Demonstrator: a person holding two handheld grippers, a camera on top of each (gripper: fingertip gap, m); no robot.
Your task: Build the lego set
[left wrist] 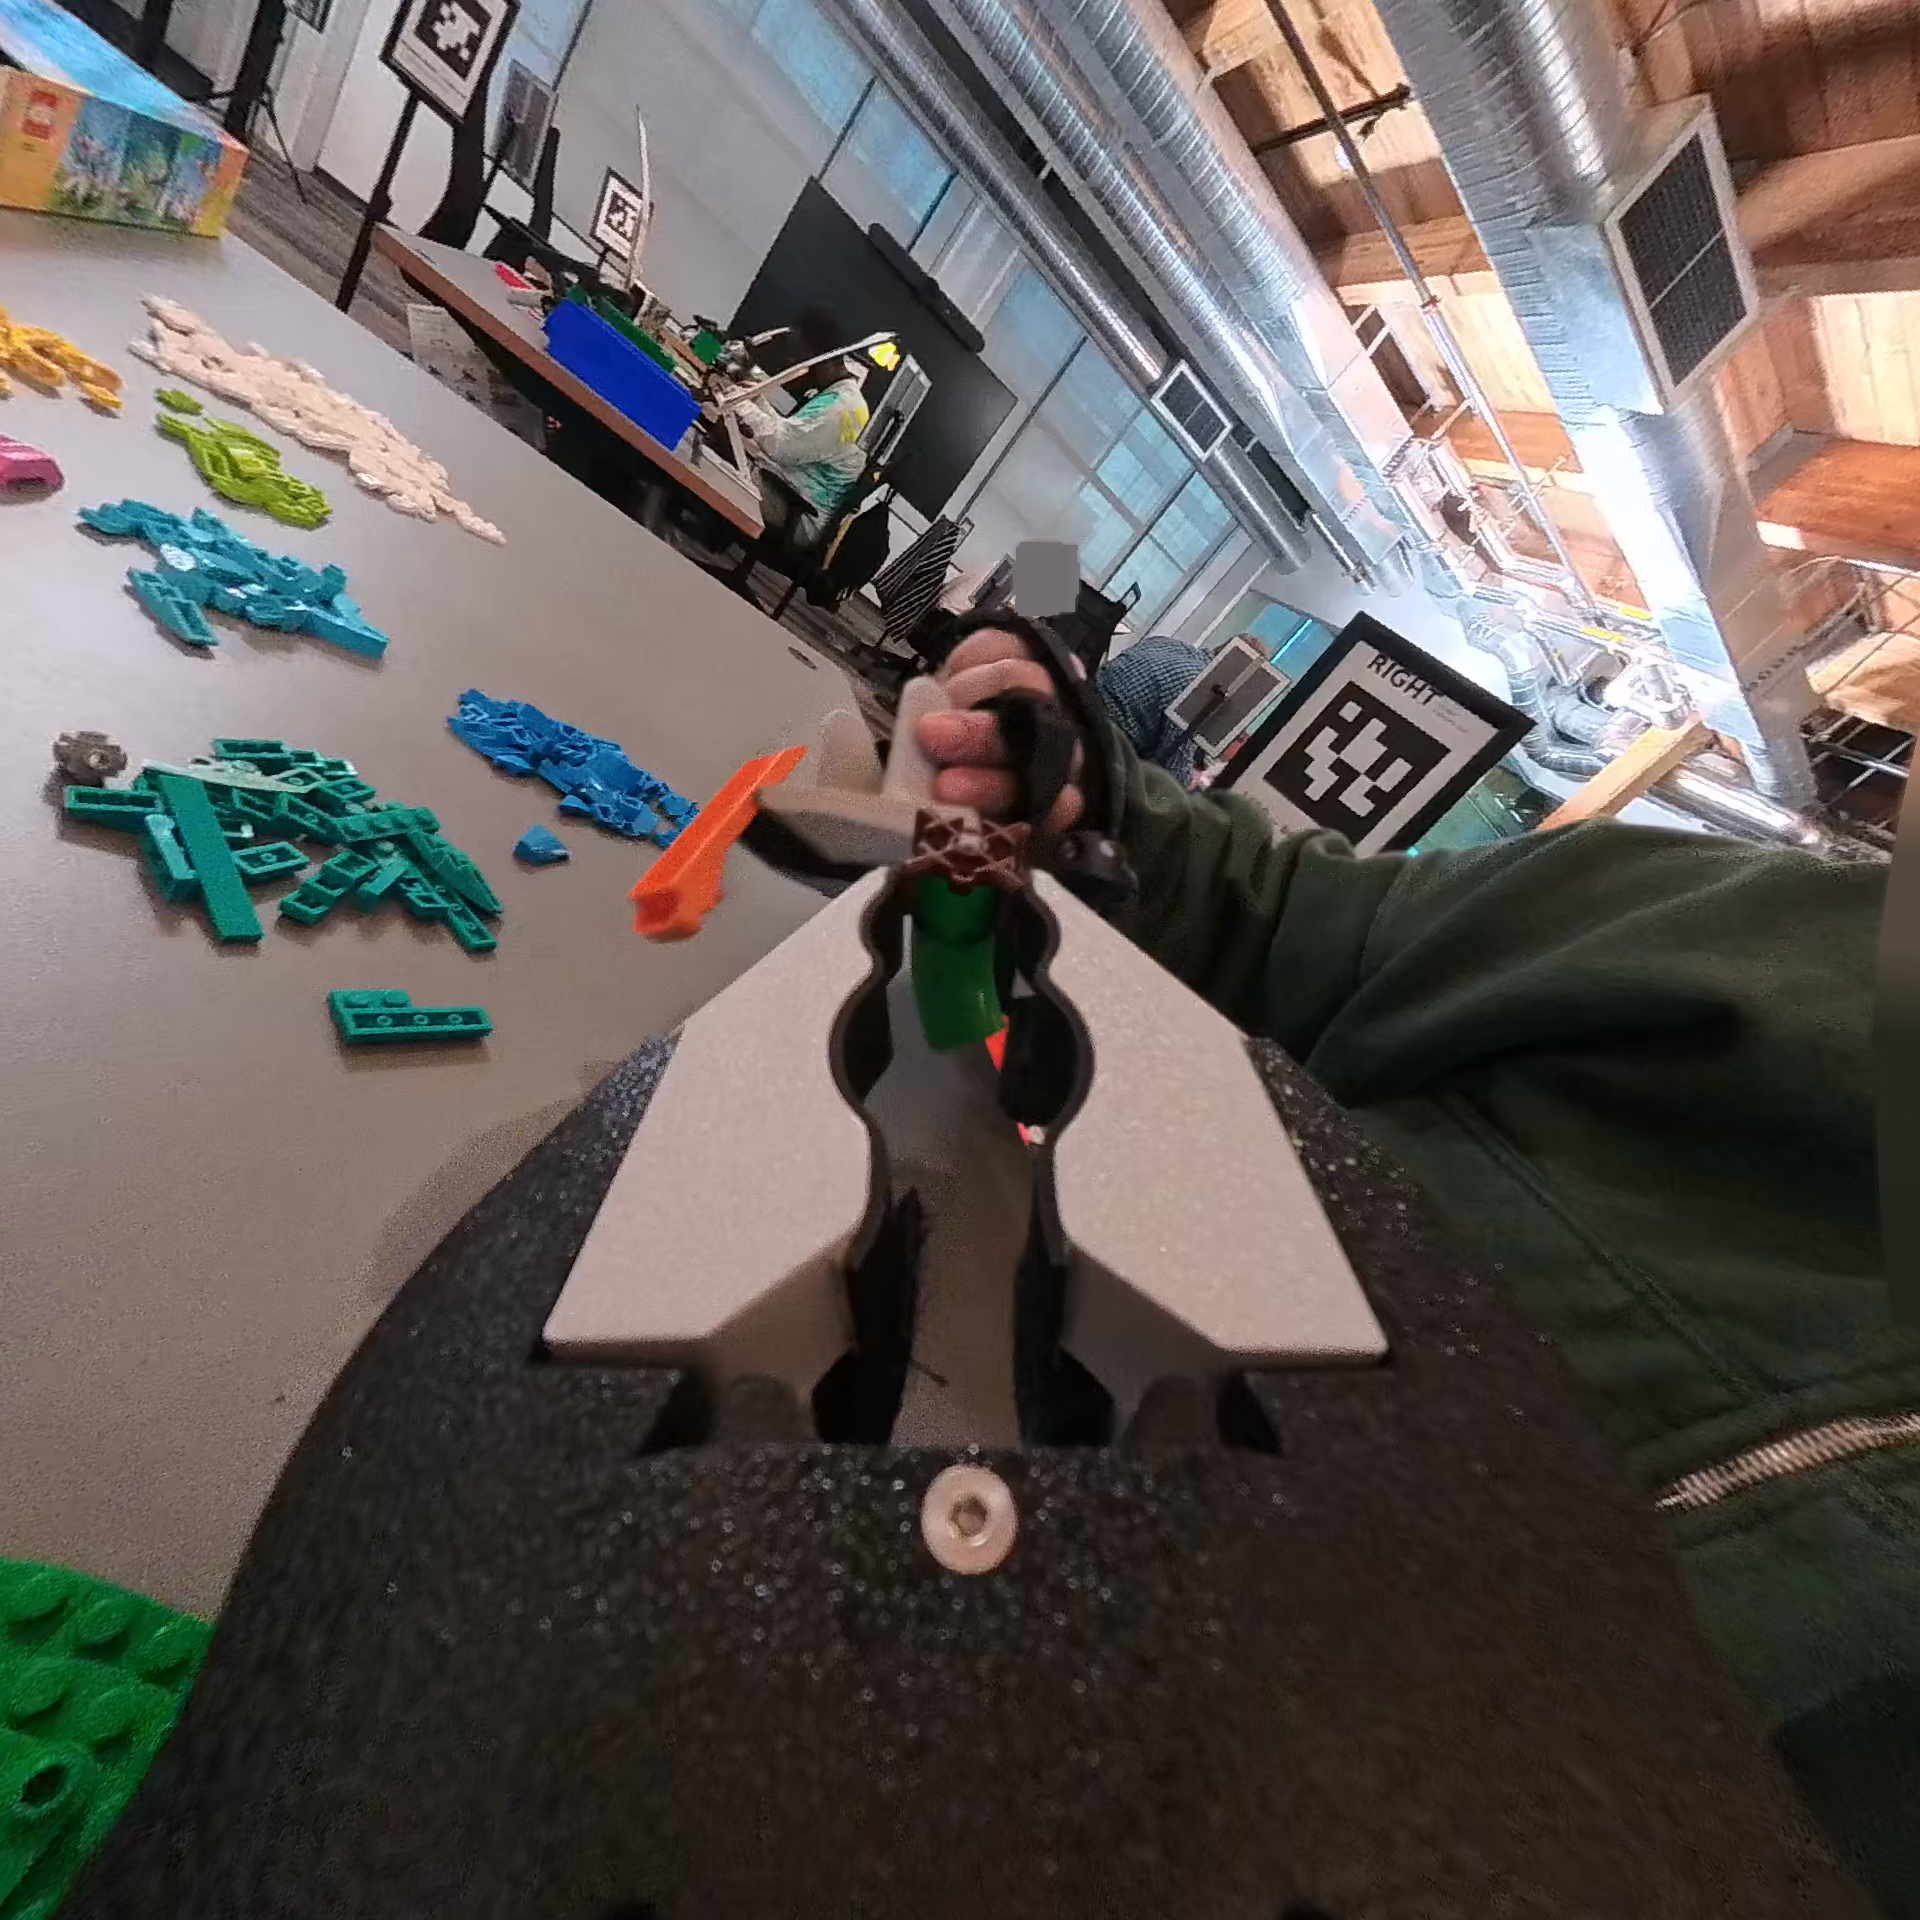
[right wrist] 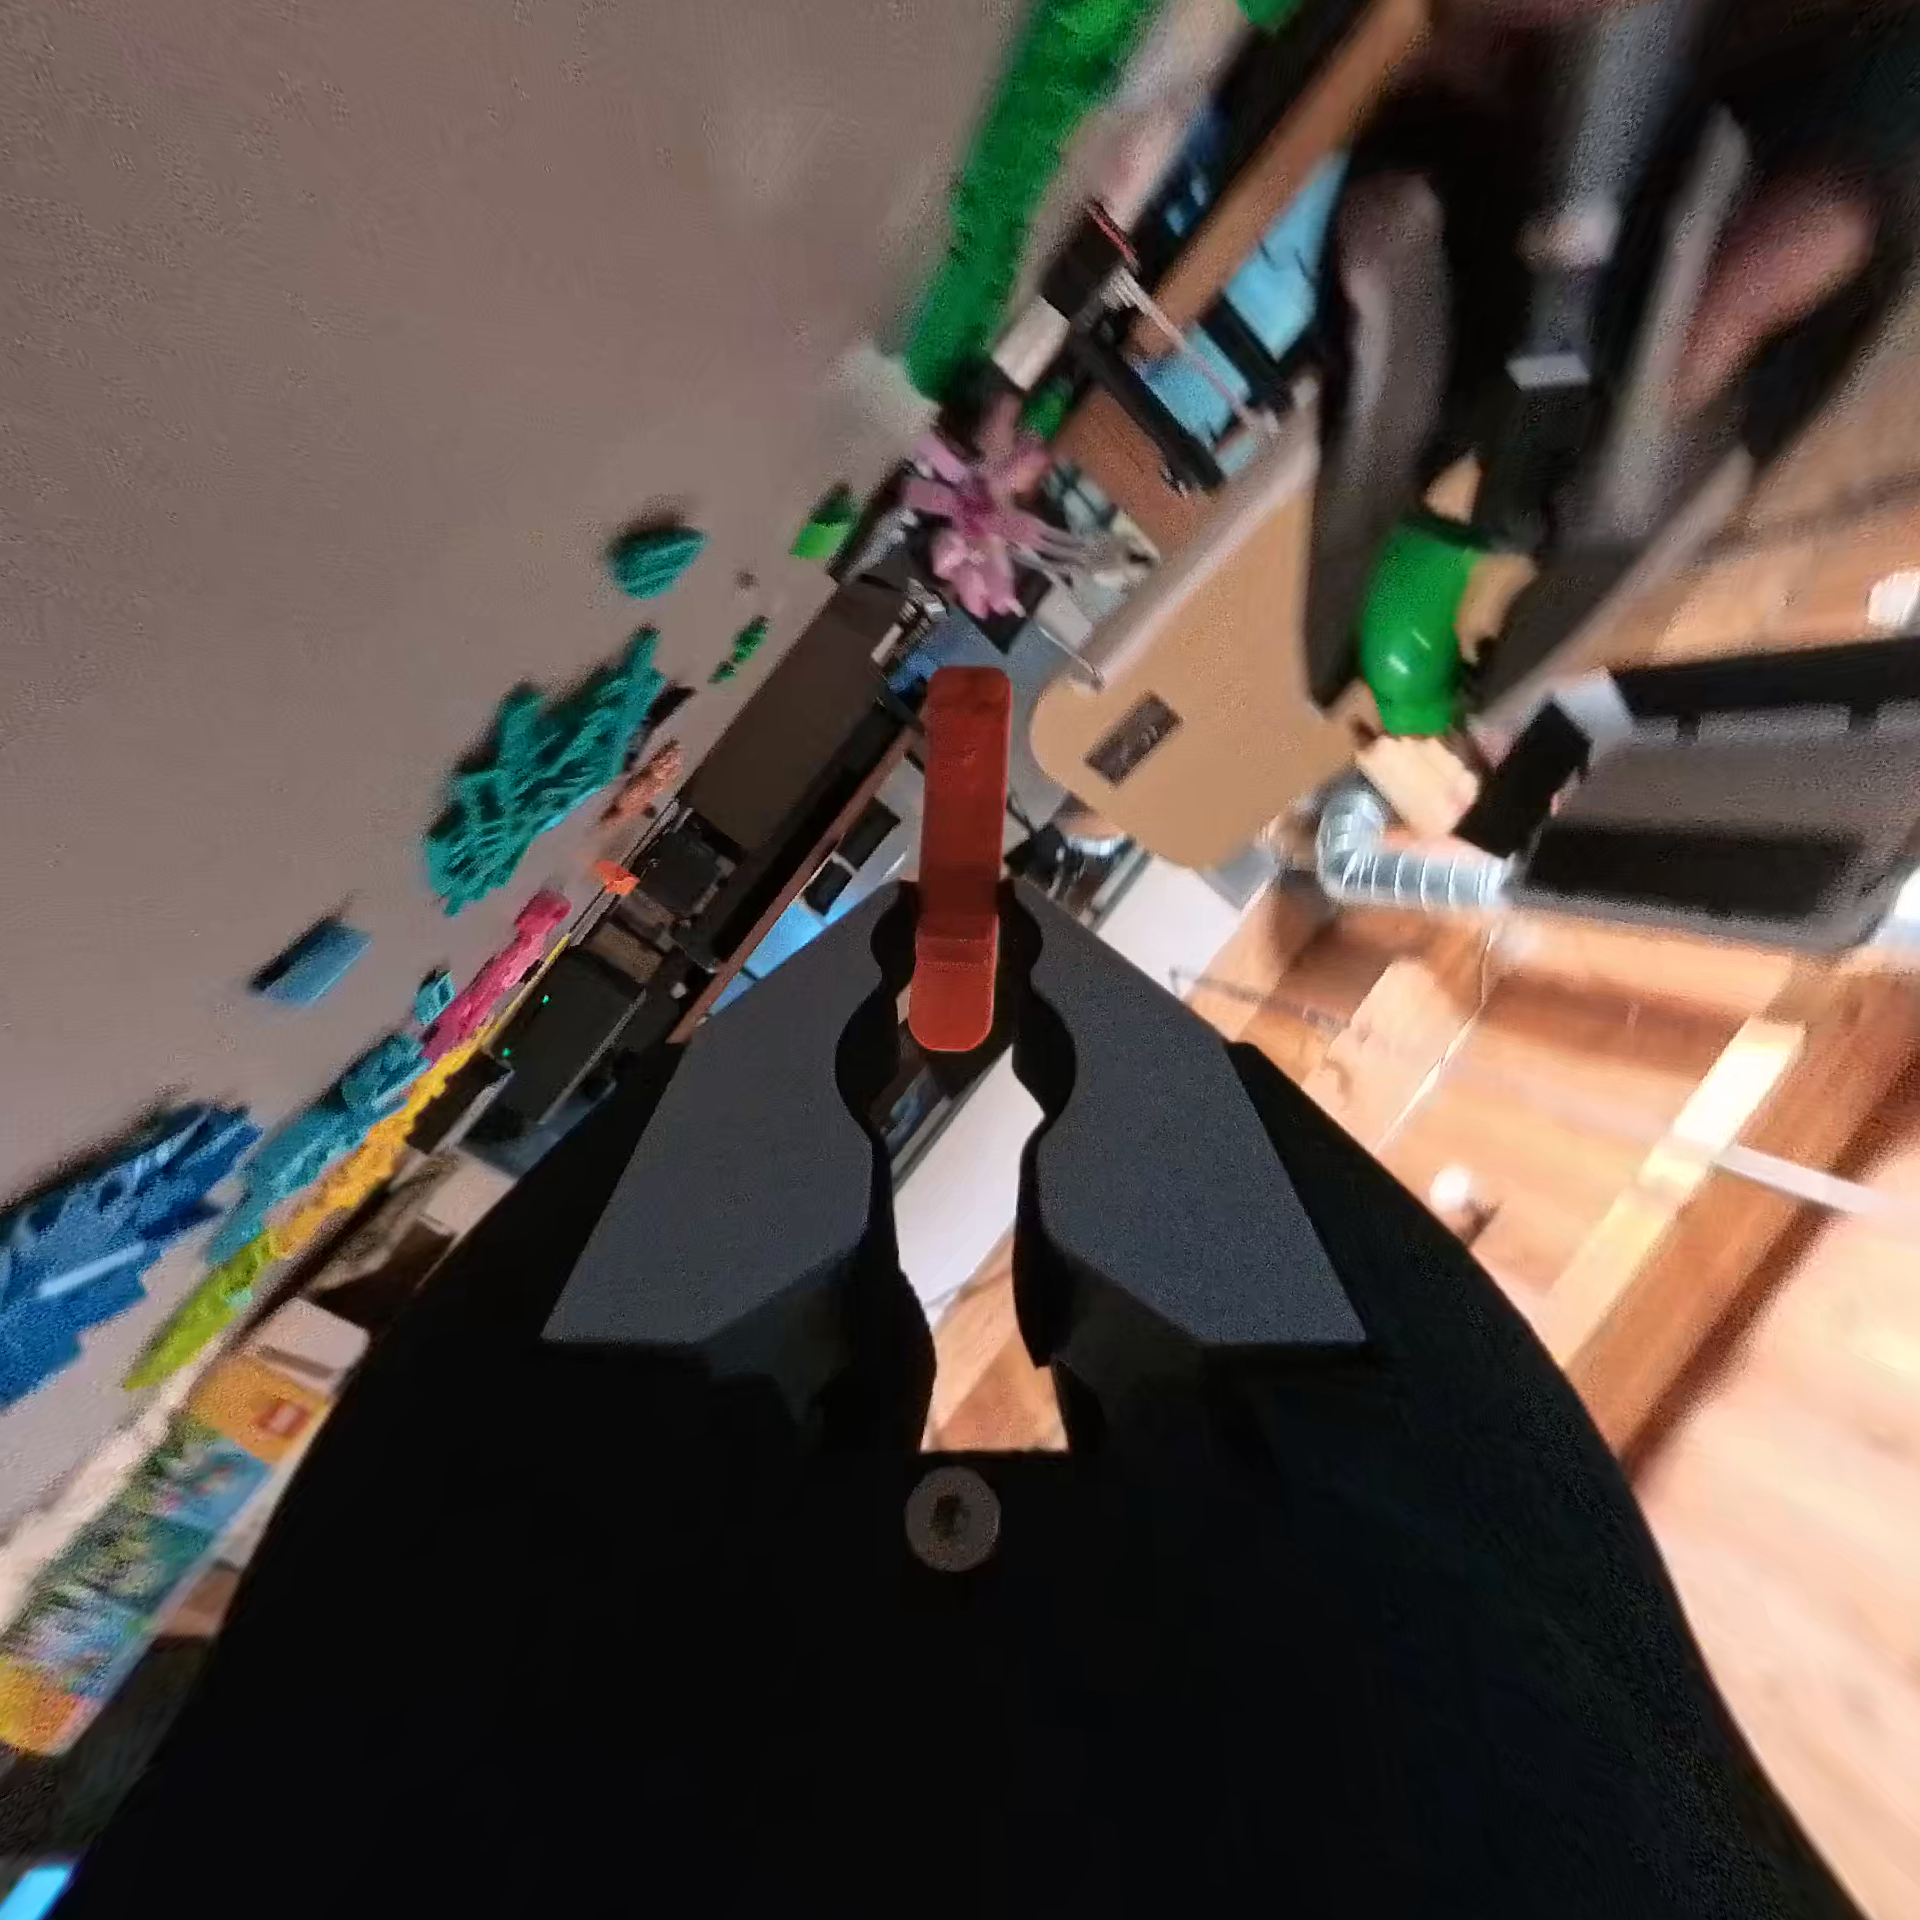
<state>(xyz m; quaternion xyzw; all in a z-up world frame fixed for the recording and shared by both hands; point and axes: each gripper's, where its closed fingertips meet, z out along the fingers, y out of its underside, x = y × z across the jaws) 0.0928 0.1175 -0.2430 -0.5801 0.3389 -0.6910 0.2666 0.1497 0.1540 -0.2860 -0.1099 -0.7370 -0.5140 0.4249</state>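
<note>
Item: green stem piece (left wrist: pixel 951 961) capped by a dark brown star-shaped piece (left wrist: pixel 968 854), pinched in the left tongs (left wrist: pixel 961 904), held aloft off the worktop (left wrist: pixel 582 644). Right tongs (right wrist: pixel 951 935) pinch an orange brick separator (right wrist: pixel 958 852), seen at 10 o'clock of the stem in the left wrist view. Sorted piles lie at 9 to 11 o'clock; judged best practice: steady the stem, lever the separator tip gently under the cap.
</note>
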